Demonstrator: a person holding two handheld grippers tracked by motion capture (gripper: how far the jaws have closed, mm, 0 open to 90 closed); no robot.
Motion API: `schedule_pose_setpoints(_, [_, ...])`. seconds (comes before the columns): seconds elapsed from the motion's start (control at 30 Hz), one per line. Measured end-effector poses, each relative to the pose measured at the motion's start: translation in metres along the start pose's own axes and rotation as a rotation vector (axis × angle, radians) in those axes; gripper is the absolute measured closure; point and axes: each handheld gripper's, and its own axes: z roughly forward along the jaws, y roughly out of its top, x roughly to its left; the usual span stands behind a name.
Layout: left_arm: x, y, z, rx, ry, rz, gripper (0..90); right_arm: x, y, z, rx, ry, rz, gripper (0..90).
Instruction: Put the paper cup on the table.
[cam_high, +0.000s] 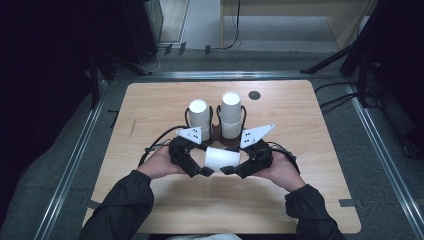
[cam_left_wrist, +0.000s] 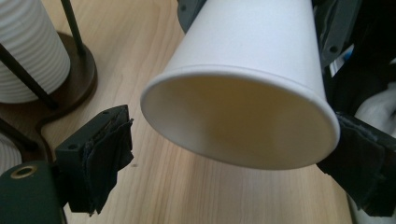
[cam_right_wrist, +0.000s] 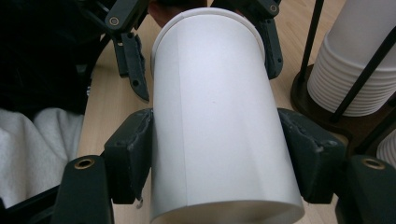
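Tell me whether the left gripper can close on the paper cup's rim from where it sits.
Probably yes. The left gripper has its jaws open on either side of the paper cup rim, with nothing between. The right gripper already clamps the cup's body.

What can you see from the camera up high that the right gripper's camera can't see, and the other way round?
The high view alone takes in the whole wooden table, the person's two sleeves, the dark round spot near the far edge, and both cup stacks standing upside down in their holder.

The right gripper view alone shows, close up, the right gripper with its pads pressed on the cup's sides, and the seam along the cup's wall.

Both show the white paper cup lying sideways between the grippers, and the left gripper at its rim.
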Motion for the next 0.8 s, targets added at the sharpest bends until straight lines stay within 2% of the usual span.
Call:
schedule_pose_setpoints(0.1, [-0.003, -0.001, 0.000, -0.017, 0.007, 0.013, 8.5, 0.000, 0.001, -0.003, -0.014, 0.004, 0.001, 31.5])
schedule_pose_setpoints(0.13, [-0.005, -0.001, 0.001, -0.045, -0.001, 0.010, 8.5, 0.000, 0.003, -0.005, -0.032, 0.011, 0.006, 31.5])
schedule_pose_setpoints(0.23, [-0.007, -0.001, 0.001, -0.052, 0.004, 0.014, 8.5, 0.000, 0.004, -0.008, -0.045, 0.017, 0.003, 31.5])
schedule_pose_setpoints(0.4, [-0.008, -0.001, -0.001, -0.114, -0.026, -0.013, 9.2, 0.000, 0.005, -0.009, -0.063, 0.041, 0.006, 31.4])
schedule_pose_setpoints(0.43, [-0.008, -0.002, -0.002, -0.126, -0.035, -0.017, 13.6, -0.001, 0.004, -0.008, -0.066, 0.050, 0.007, 31.4])
schedule_pose_setpoints(0.53, [-0.006, -0.004, -0.010, -0.176, -0.050, -0.035, 15.7, -0.001, 0.004, -0.007, -0.069, 0.065, 0.014, 31.3])
schedule_pose_setpoints(0.63, [-0.004, -0.005, -0.013, -0.190, -0.071, -0.052, 19.5, -0.001, 0.005, -0.006, -0.075, 0.076, 0.018, 31.7])
schedule_pose_setpoints(0.8, [-0.003, -0.005, -0.015, -0.177, -0.077, -0.057, 22.3, -0.002, 0.006, -0.004, -0.073, 0.082, 0.021, 32.6])
